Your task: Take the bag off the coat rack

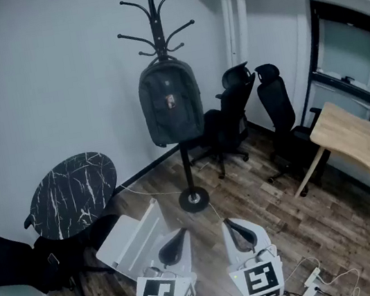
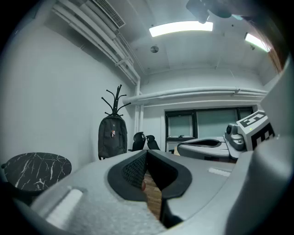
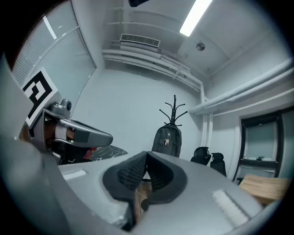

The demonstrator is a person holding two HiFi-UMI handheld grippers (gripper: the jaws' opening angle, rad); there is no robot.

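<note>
While the dark grey cloth backpack [image 1: 171, 102] hangs on the tall black coat rack [image 1: 155, 15] across the wooden floor [image 1: 263, 197], the left gripper [image 1: 179, 237] and right gripper [image 1: 233, 227], fingers pressed together and empty, are well apart from it, so I think they must next go close and open.

A round black marble table [image 1: 73, 194] stands by the wall [image 1: 41, 83]; two black office chairs [image 1: 234, 107] sit near a wooden desk [image 1: 364, 145].

The bag [image 1: 185, 112] hides the middle of the coat rack [image 1: 154, 15]; its small tag [image 1: 171, 100] is unreadable; the wooden desk [image 1: 363, 142] on the right is cut off
</note>
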